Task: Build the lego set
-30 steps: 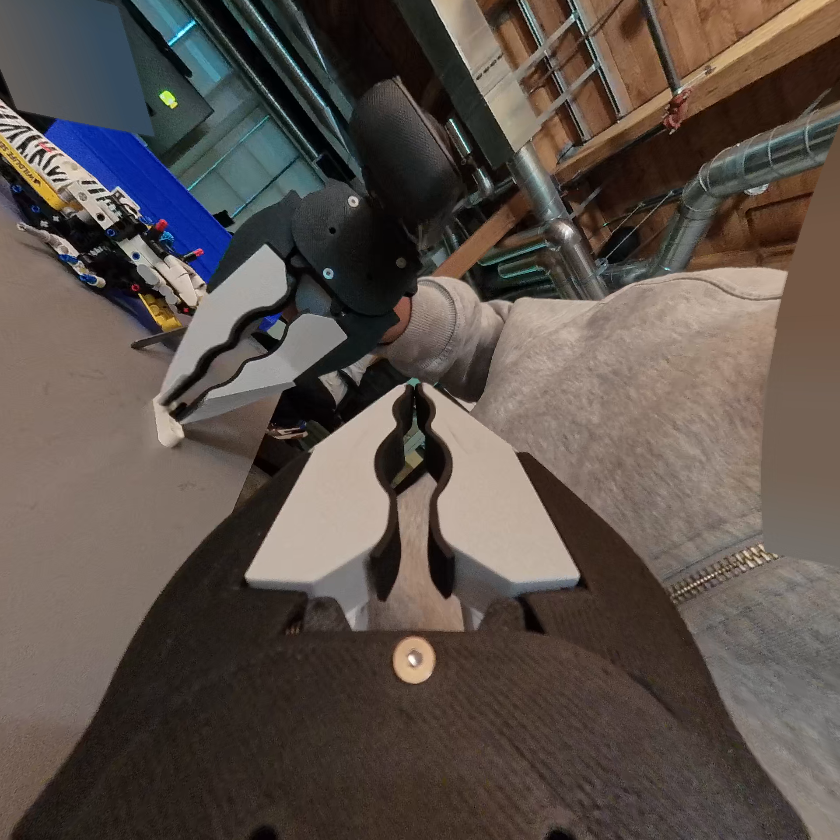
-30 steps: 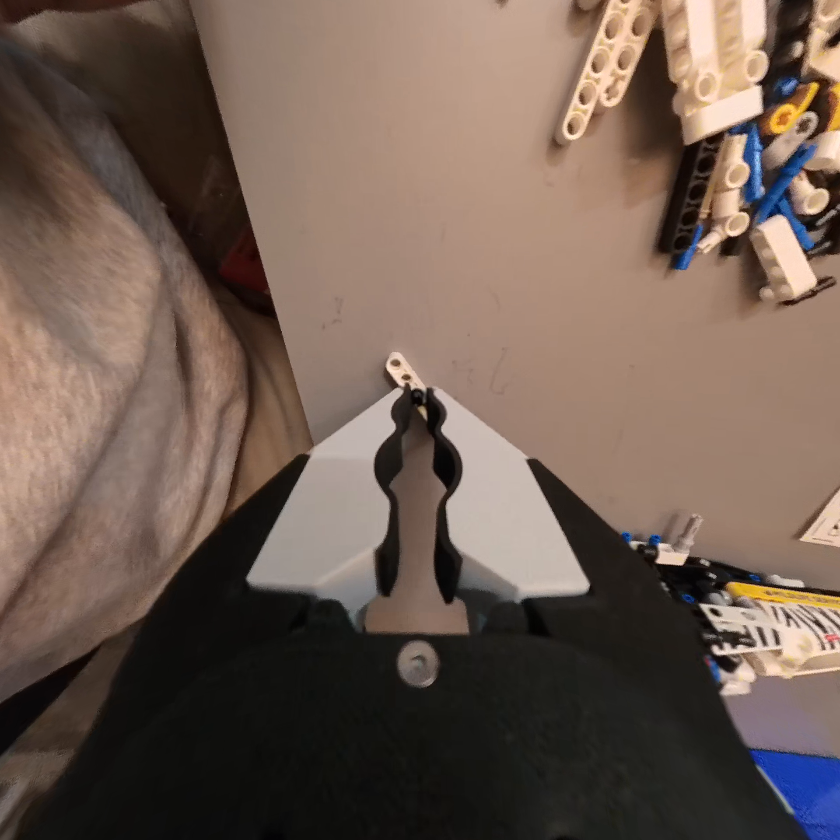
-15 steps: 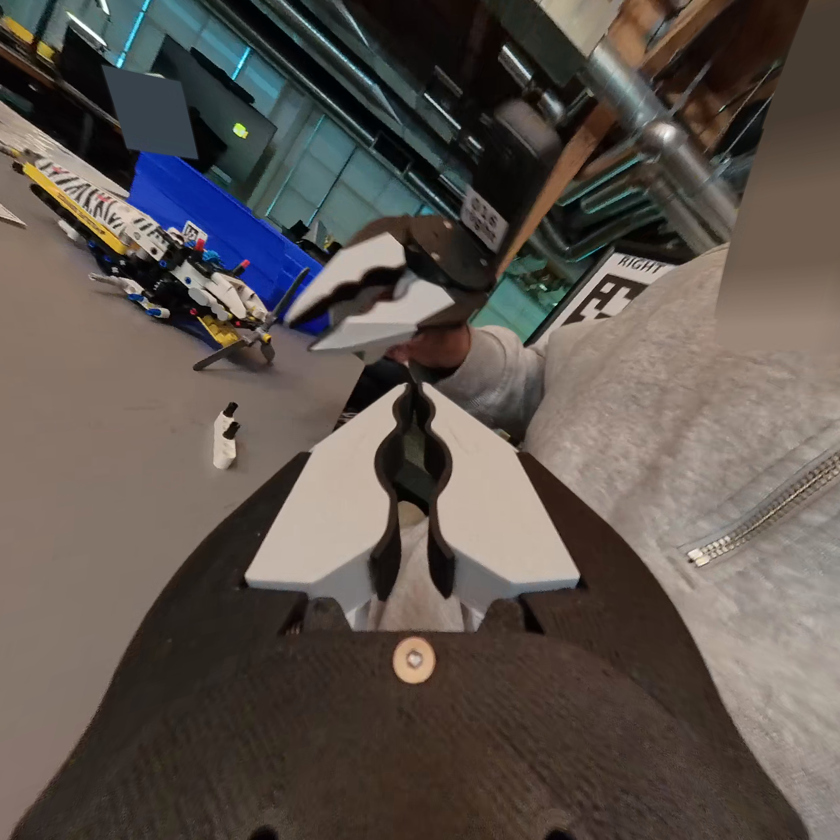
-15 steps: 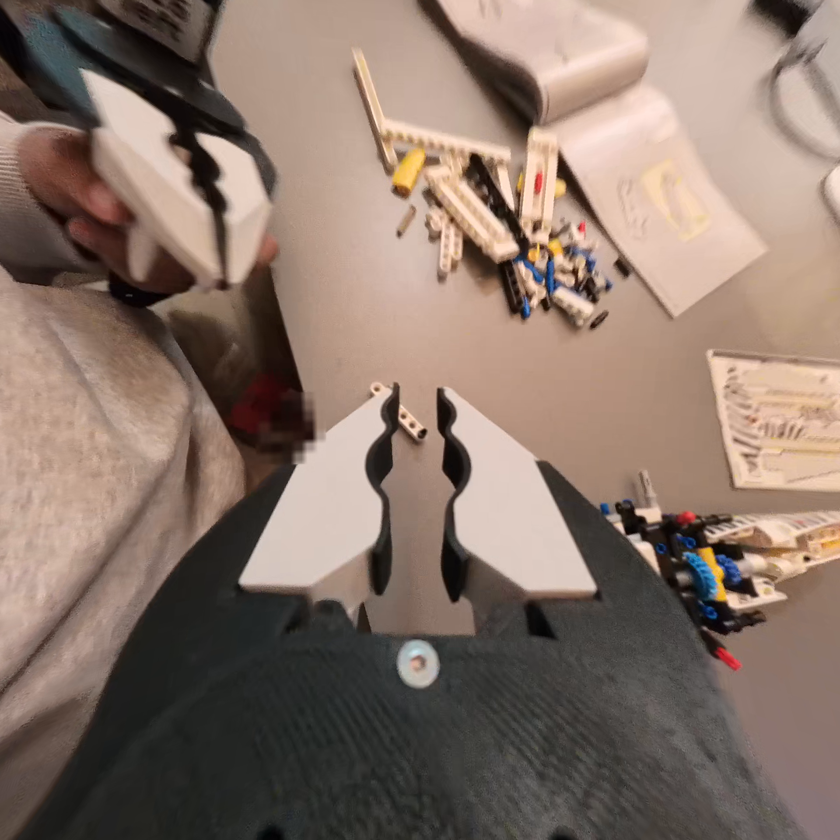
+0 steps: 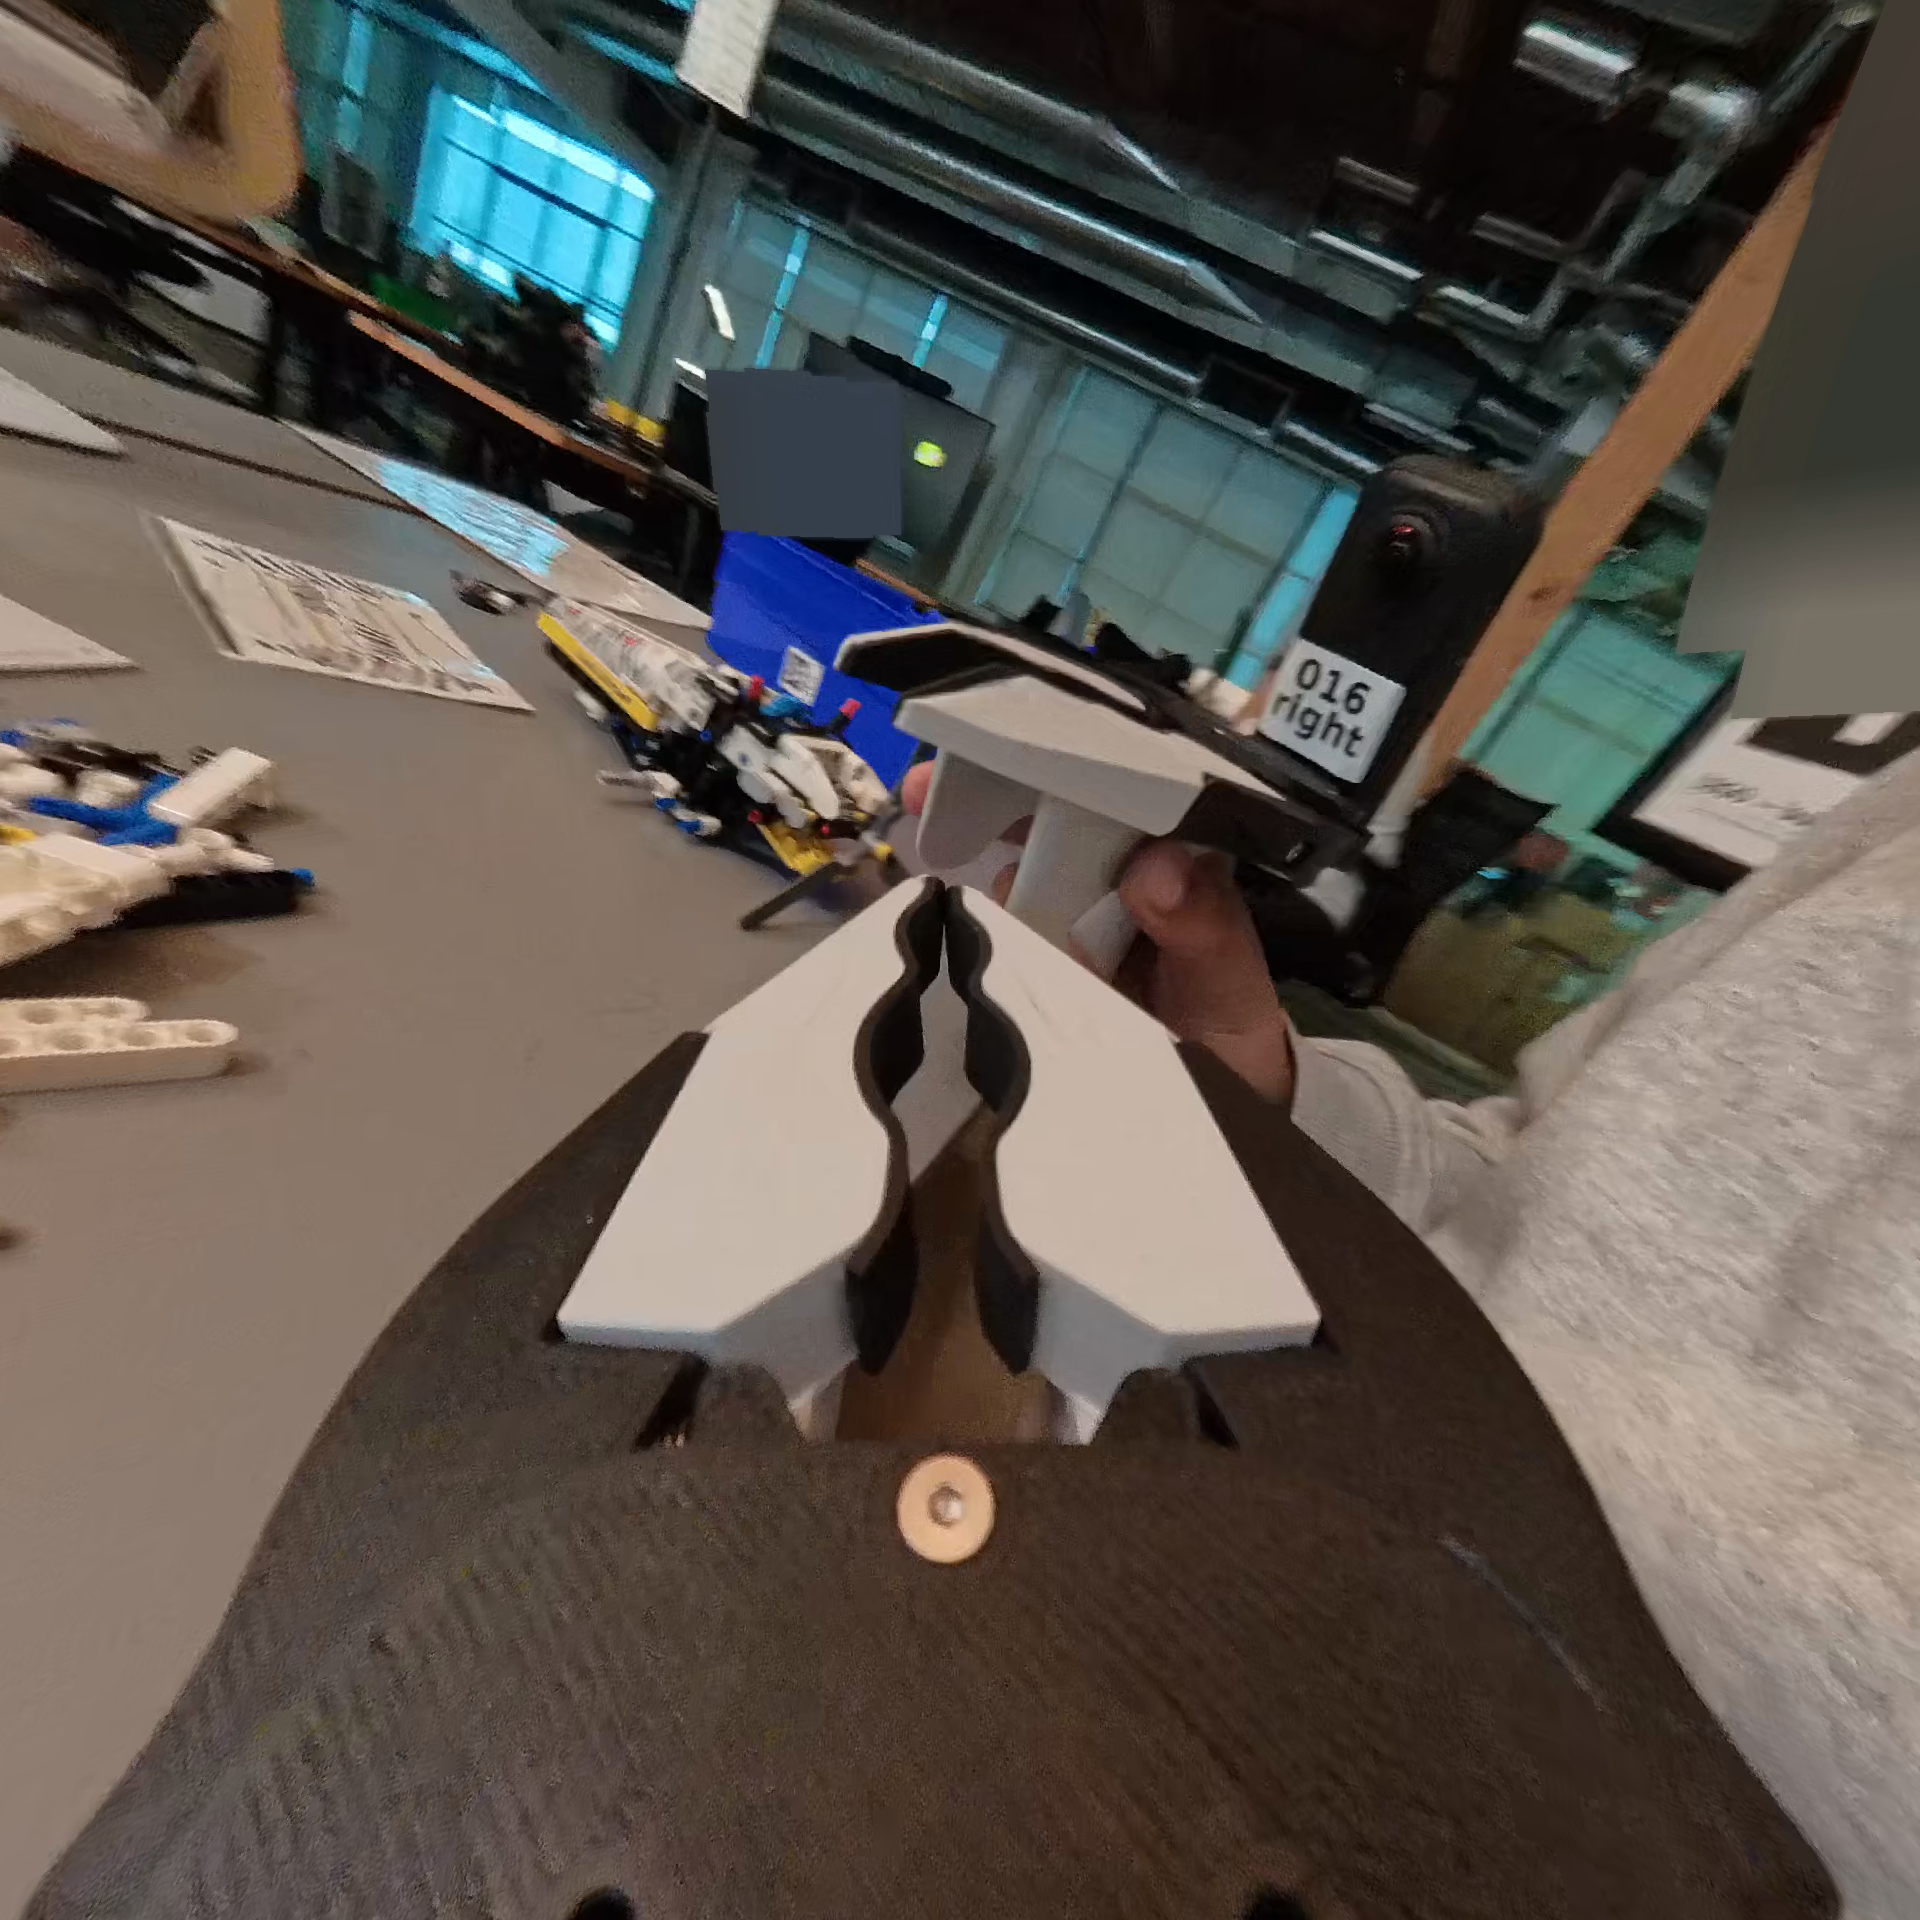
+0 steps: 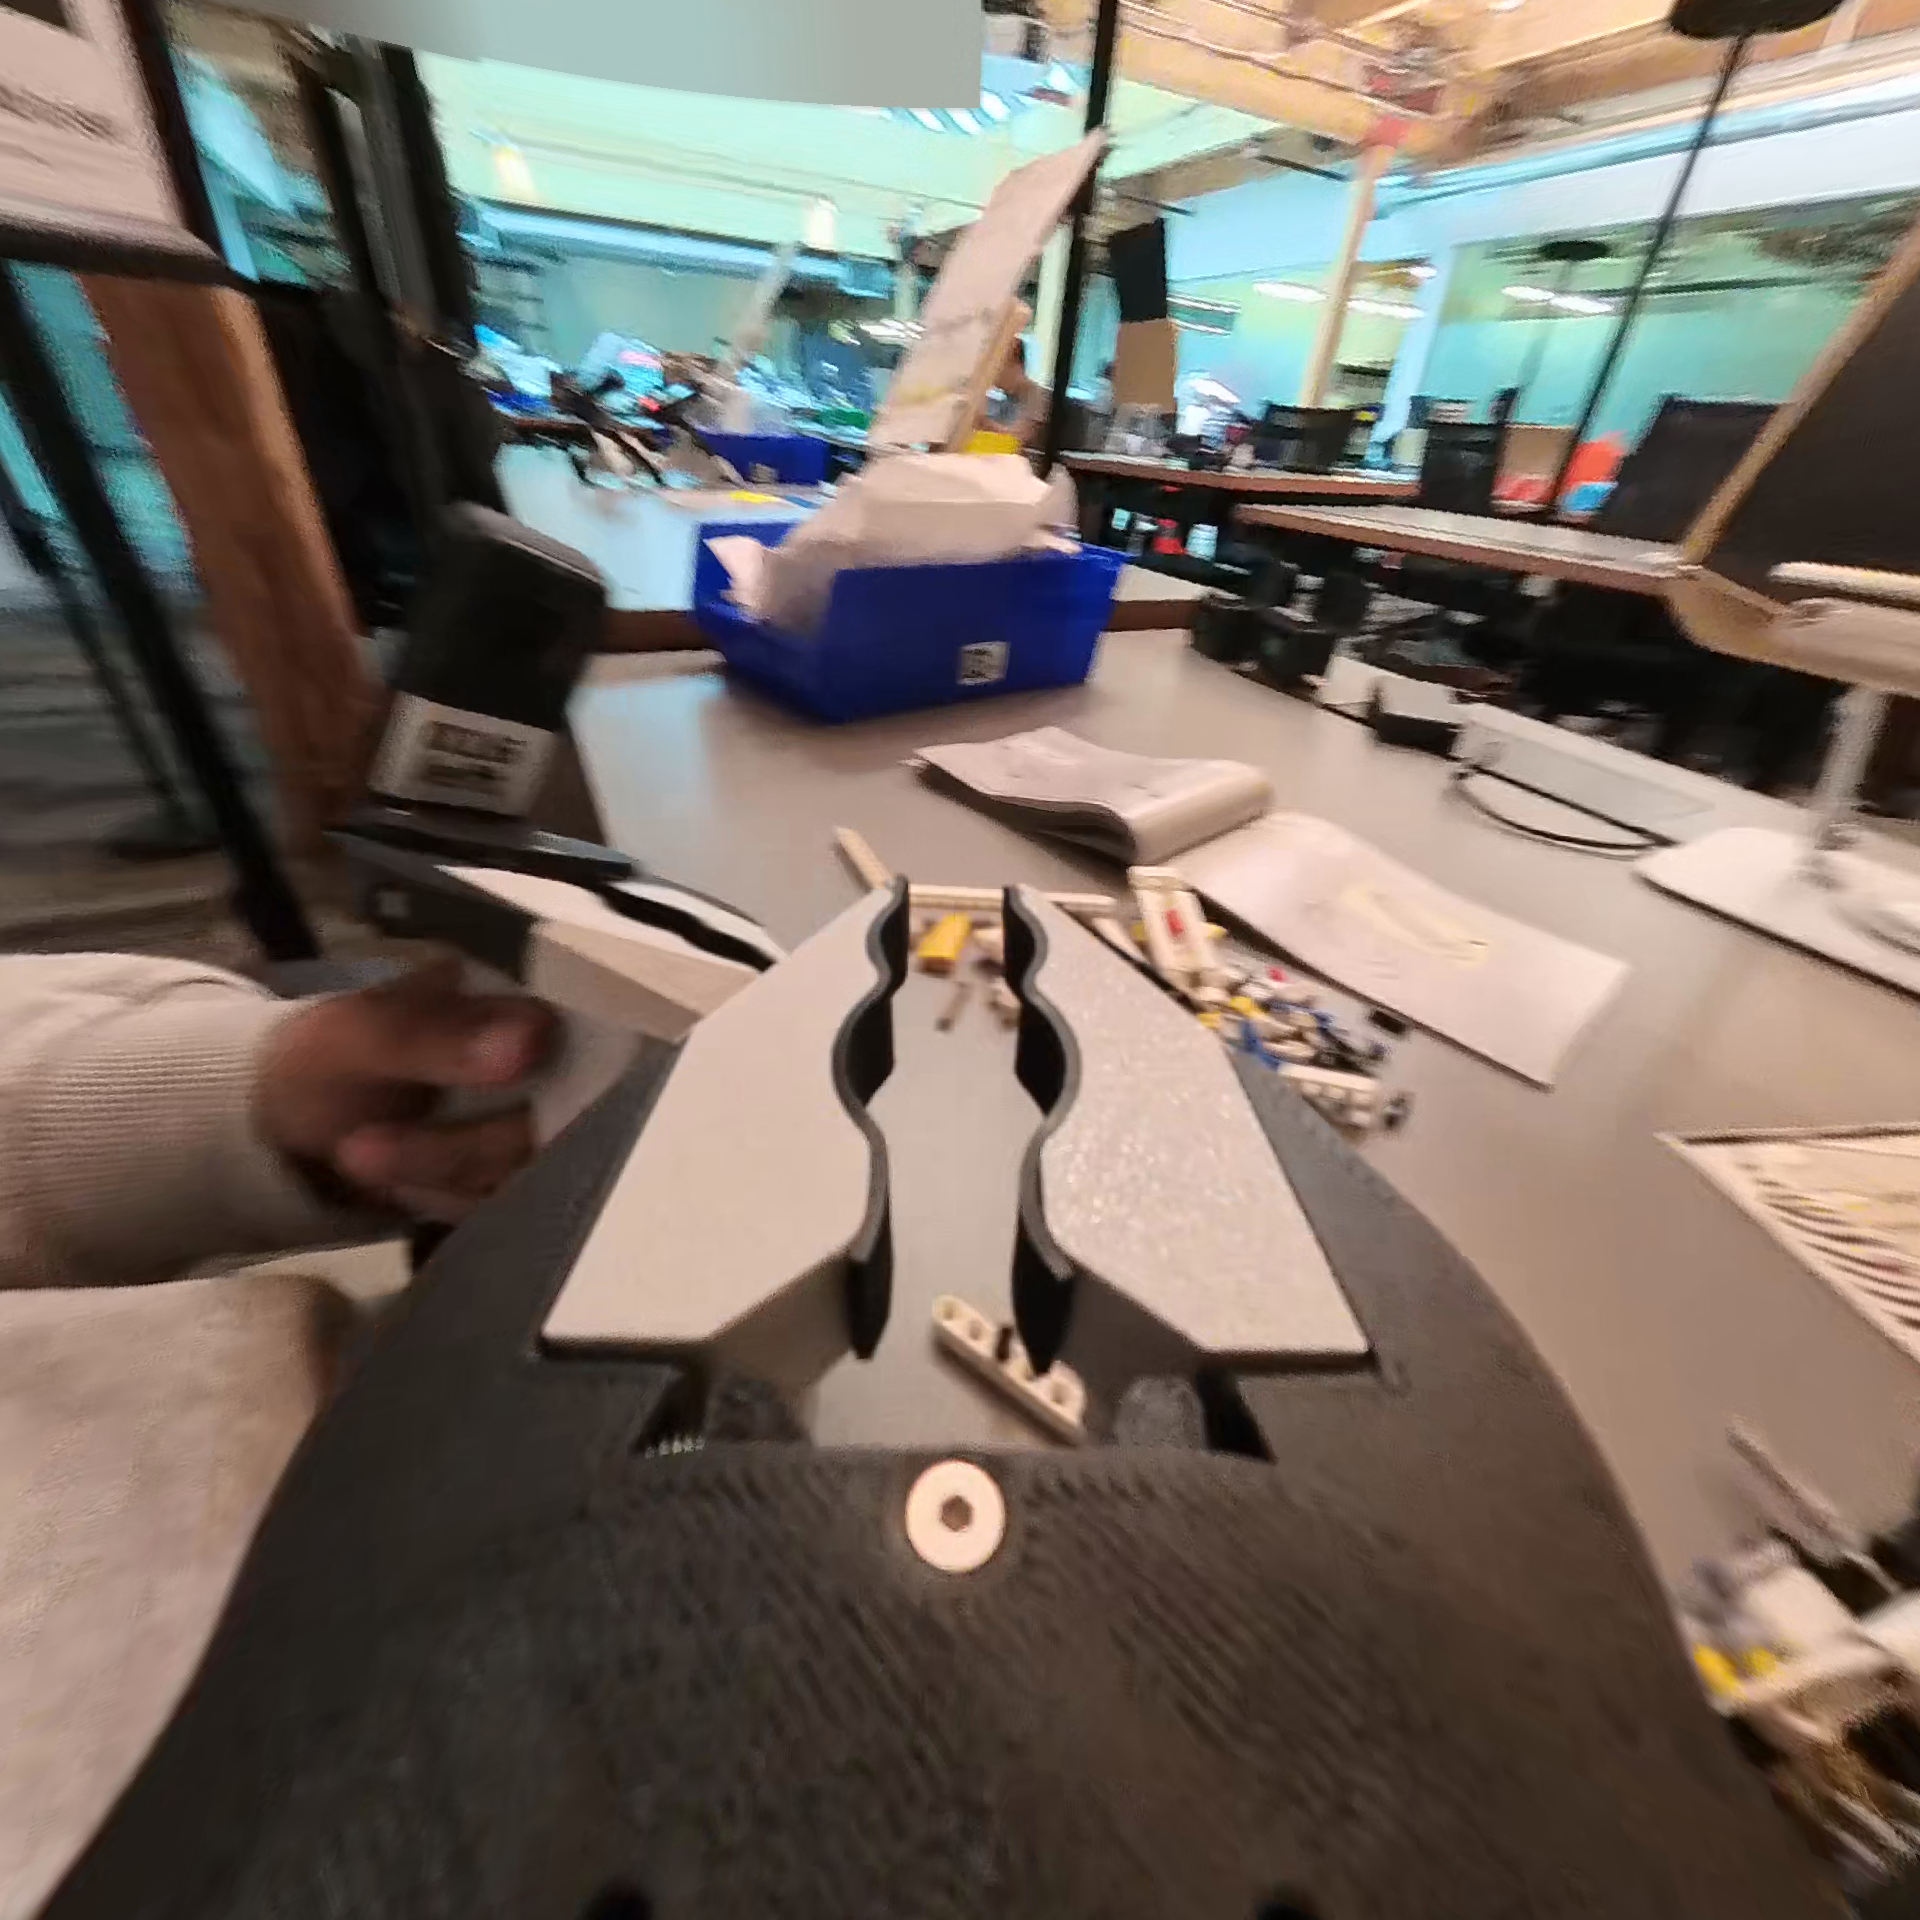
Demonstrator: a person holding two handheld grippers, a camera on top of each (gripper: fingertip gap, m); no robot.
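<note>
My right gripper [image 6: 954, 909] is open and empty, held level above the grey table [image 6: 727, 769]. A small white beam with a black pin [image 6: 1006, 1369] lies on the table under it, seen between the finger bases. My left gripper [image 5: 943, 894] is shut and empty, off the table's near edge, and shows at the left of the right wrist view [image 6: 665, 925]. The right gripper [image 5: 878, 681] is just beyond it, held by a hand. A partly built white, yellow and black model [image 5: 727, 743] lies on the table. Loose pieces [image 6: 1257, 1003] form a pile ahead.
A blue bin [image 6: 904, 634] with white paper stands at the back. An open instruction booklet [image 6: 1101, 790] and printed sheets [image 5: 332, 623] lie on the table. Two white beams [image 5: 104, 1039] lie at the left. A grey-sleeved person is close at the near edge. Some 4 cm of space lies between my two pairs of fingers.
My right gripper opened, let go of the small white beam on the table, and rose and tilted up to level. My left gripper stayed shut and swung toward the table.
</note>
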